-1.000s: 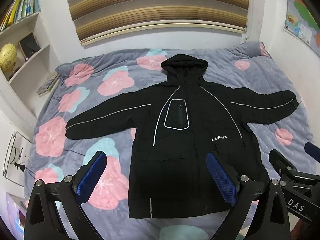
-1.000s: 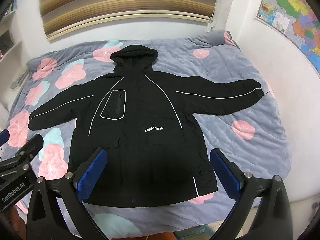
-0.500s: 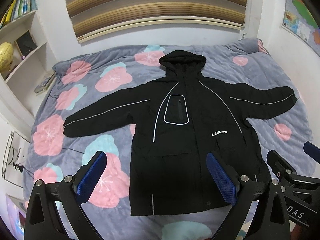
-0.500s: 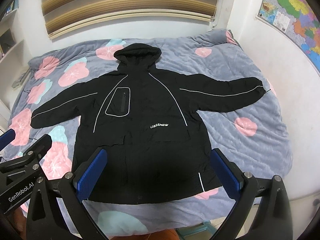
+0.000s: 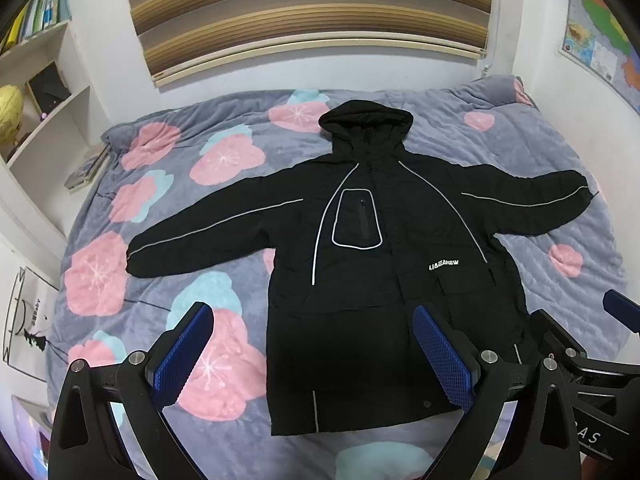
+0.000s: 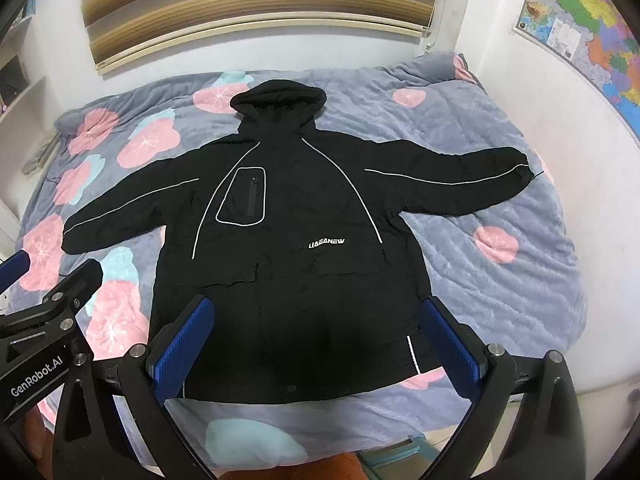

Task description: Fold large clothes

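Home bedroom, floral quilted bed point(image 5: 532, 280), window blind point(image 5: 304, 12), bookshelf point(image 5: 44, 92), wall map point(image 6: 592, 20)

Walls: plain white, meeting in a corner at the far right.
Window: wood-toned striped roller blind point(image 5: 308, 16), pulled down above the bed's far edge.
Bed: grey-lilac quilted bedspread with pink and teal blossoms point(image 5: 532, 308), filling most of the room.
Left side: white open bookshelf point(image 5: 44, 92) with upright books, a golden globe point(image 5: 10, 110), a dark box.
Right wall: colourful wall map point(image 6: 588, 28).
Light: even, indoor.
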`<state>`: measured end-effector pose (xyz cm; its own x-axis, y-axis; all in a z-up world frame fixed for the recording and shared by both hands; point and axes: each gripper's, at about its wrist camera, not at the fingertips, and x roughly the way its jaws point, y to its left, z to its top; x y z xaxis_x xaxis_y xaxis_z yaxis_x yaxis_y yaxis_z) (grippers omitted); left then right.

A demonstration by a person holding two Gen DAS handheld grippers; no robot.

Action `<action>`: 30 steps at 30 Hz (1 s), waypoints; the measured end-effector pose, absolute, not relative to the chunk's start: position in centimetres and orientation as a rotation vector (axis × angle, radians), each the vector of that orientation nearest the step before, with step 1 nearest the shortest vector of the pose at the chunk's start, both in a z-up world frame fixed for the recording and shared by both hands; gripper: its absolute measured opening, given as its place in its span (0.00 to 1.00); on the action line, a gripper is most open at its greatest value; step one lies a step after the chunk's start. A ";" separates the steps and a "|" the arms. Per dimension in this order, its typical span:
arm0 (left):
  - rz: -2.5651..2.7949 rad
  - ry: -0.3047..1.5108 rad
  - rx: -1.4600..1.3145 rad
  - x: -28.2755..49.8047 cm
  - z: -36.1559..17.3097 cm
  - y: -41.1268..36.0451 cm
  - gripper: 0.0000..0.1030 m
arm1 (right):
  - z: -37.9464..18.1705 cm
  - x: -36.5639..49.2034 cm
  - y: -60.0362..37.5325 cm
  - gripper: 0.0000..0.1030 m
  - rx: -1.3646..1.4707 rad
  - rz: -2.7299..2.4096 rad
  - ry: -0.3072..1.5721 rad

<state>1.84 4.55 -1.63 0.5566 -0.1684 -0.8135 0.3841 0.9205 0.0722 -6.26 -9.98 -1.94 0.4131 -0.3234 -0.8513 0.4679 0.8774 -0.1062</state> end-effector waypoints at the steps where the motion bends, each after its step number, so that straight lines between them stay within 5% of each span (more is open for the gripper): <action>1: -0.331 0.926 0.253 1.9 -1.7 4.7 0.97 | -2.0 -6.2 -9.9 1.00 0.159 -0.498 1.032; 30: -0.322 0.922 0.163 2.2 -1.3 4.6 0.97 | 0.1 -6.6 -13.7 1.00 0.213 -0.464 0.945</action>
